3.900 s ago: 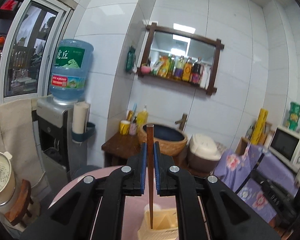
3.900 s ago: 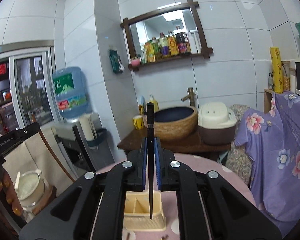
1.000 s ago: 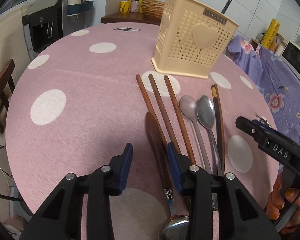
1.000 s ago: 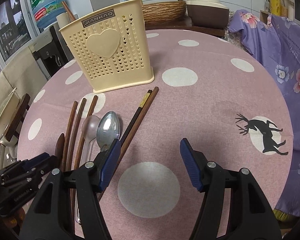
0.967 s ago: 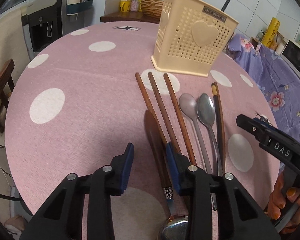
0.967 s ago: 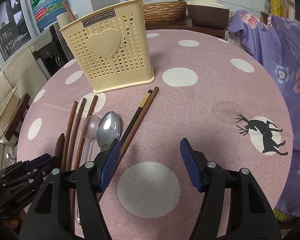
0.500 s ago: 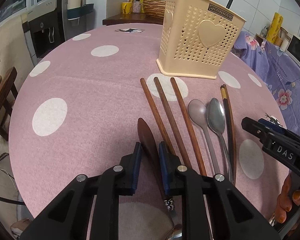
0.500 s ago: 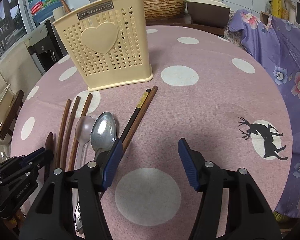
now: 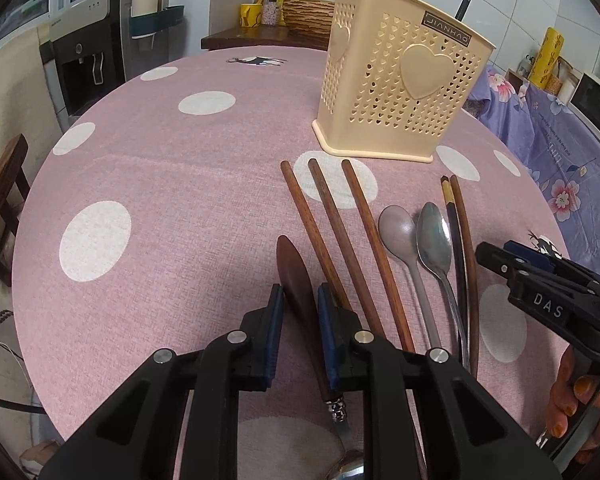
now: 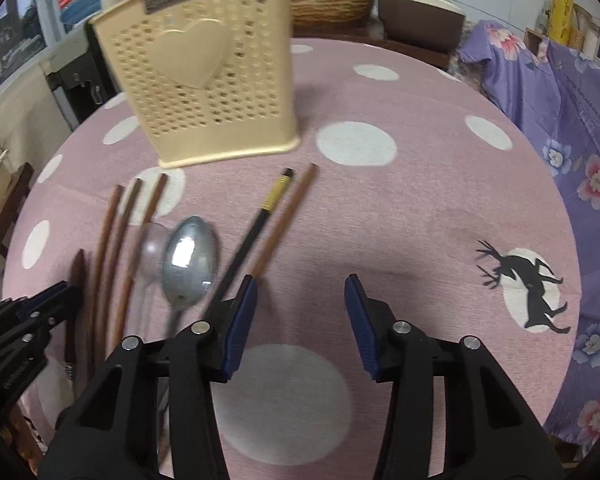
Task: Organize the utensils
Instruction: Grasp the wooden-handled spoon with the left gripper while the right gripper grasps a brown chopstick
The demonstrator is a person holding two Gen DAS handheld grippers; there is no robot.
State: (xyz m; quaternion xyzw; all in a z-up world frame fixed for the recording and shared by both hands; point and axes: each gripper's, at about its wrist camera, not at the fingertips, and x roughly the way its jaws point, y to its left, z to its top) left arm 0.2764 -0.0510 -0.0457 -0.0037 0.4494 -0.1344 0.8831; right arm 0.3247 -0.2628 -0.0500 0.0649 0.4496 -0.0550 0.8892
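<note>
Gripping the wooden-handled spoon [image 9: 300, 292] on the desk [image 9: 160, 200], the left gripper [image 9: 300, 300] readies its lift toward the far holder [image 9: 400, 88]; the right gripper [image 10: 300, 292], narrowing, holds nothing.

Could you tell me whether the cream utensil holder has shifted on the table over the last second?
No. The utensil holder still stands on the table just behind the same white dot, as it did a second ago.
</note>
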